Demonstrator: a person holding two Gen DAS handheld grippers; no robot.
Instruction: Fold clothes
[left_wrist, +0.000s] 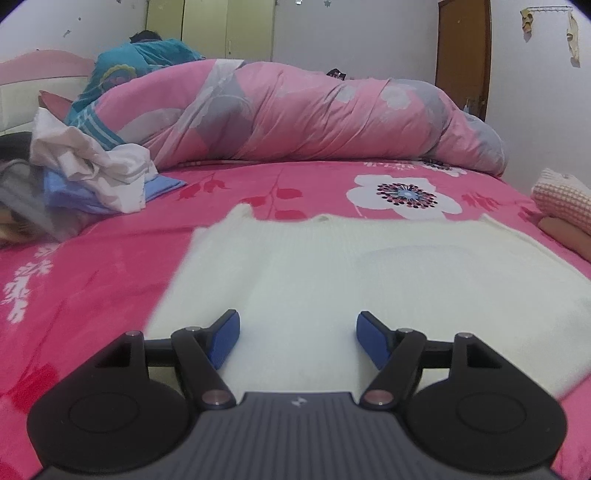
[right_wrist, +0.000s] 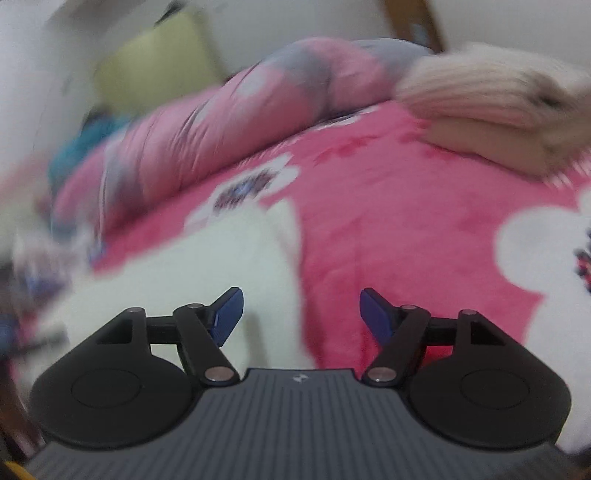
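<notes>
Closest in, both tongs are spread wide with nothing between the blue pads, so neither has hold of anything. The left tongs (left_wrist: 298, 338) hang over the near part of the white knit garment (left_wrist: 332, 273), which lies flat on the pink flowered bed sheet (left_wrist: 110, 266); can't tell if the pads actually brush the fabric. The right tongs (right_wrist: 301, 314) sit right at the garment's right-hand edge (right_wrist: 207, 266), left pad over white knit, right pad over bare sheet (right_wrist: 406, 236). That view is pretty blurry. The garment's far edge runs straight across the bed, left edge slanting toward the camera, with open sheet on both sides. There's a good open stretch of sheet beyond the garment too, around a big white flower print (left_wrist: 404, 195). Further back on the left is a messy heap of white and blue clothes (left_wrist: 96, 173), and on the right a stack of folded knitwear (right_wrist: 495, 110) near the bed's edge. Behind it all, a rolled-up pink and grey duvet (left_wrist: 303, 118) spans the bed.
</notes>
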